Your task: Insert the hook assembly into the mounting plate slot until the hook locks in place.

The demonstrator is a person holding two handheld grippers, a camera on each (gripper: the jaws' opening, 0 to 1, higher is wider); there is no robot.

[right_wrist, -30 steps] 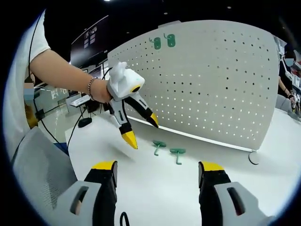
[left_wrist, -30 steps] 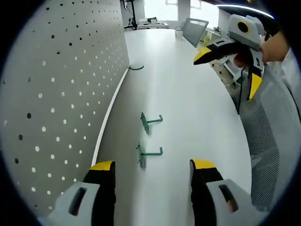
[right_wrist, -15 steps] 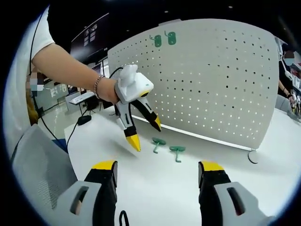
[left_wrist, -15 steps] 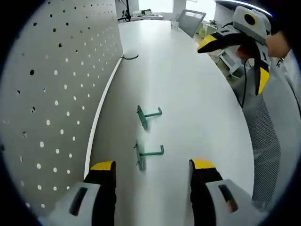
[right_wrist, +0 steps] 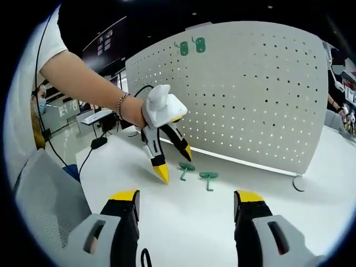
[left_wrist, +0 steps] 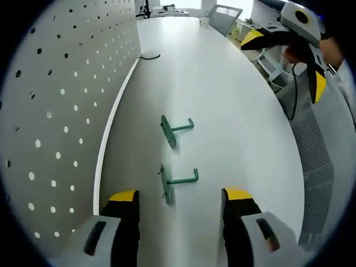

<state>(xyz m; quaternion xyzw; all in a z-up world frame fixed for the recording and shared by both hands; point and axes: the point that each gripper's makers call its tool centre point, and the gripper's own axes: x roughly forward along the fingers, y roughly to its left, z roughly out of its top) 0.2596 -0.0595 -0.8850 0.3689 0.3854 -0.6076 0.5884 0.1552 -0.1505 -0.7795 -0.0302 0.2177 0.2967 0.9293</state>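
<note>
Hovering with left hand-held gripper [left_wrist: 177, 203] spread wide, nearer green hook [left_wrist: 175, 182] lying on the bench [left_wrist: 233, 111] just ahead between its jaws — right hand-held gripper [right_wrist: 185, 206] likewise gaping, empty — risking a skewed pinch, slipping off the thin stem.

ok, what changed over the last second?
The left gripper has come down toward the nearer green hook, jaws open, tips just short of it, nothing grasped. The right gripper stays back, open. Both loose hooks, including the farther one, lie unmoved on the table; two more remain on the pegboard.
</note>
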